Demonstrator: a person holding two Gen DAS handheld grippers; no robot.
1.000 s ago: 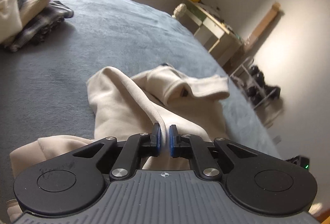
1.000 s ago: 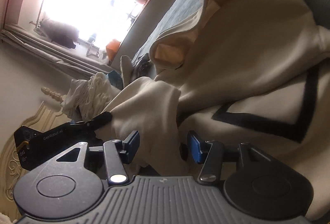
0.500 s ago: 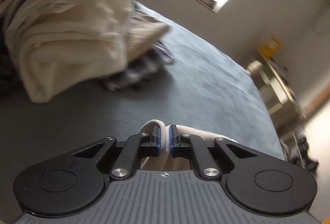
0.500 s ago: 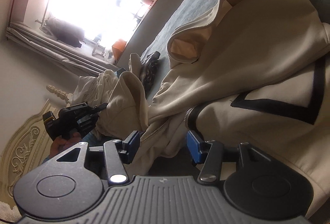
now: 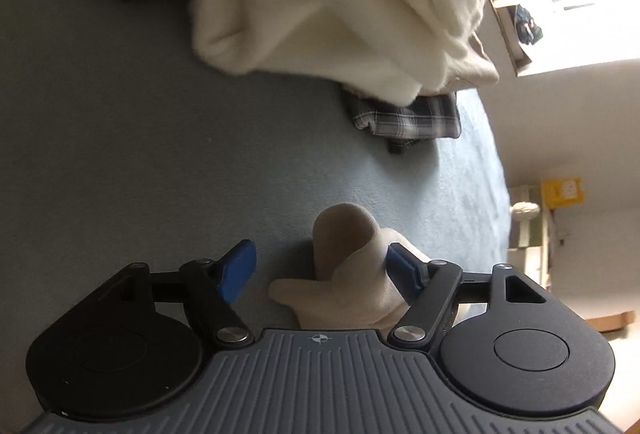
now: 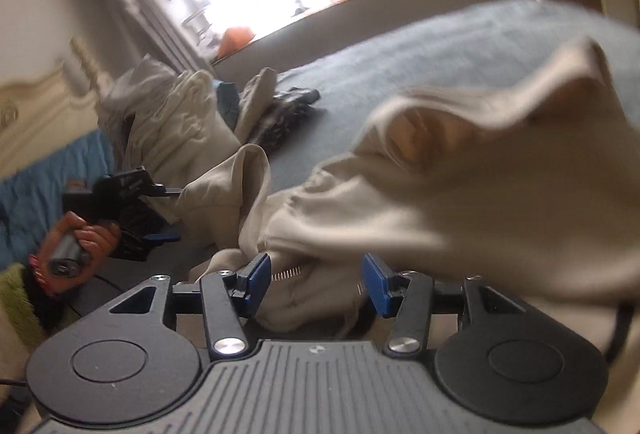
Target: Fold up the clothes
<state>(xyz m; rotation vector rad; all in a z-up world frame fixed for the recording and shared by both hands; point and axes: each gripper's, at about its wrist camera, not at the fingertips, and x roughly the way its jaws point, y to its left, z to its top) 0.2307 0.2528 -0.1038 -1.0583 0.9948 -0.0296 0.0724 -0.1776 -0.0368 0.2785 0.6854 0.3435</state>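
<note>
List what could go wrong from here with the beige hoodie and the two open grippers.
1. The left gripper is open with a beige hoodie fold leaning on one pad; pulling away may drag it out of place.
2. The right gripper is open over bunched fabric beside the zipper; closing here may catch several layers.
3. The clothes pile sits close on the blanket; a wide sweep could topple it.

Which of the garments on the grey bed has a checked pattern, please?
The grey-and-white plaid garment, lying flat on the grey bed cover beneath the bulky cream fleece bundle. The fleece and the beige zip-up hoodie are plain.
</note>
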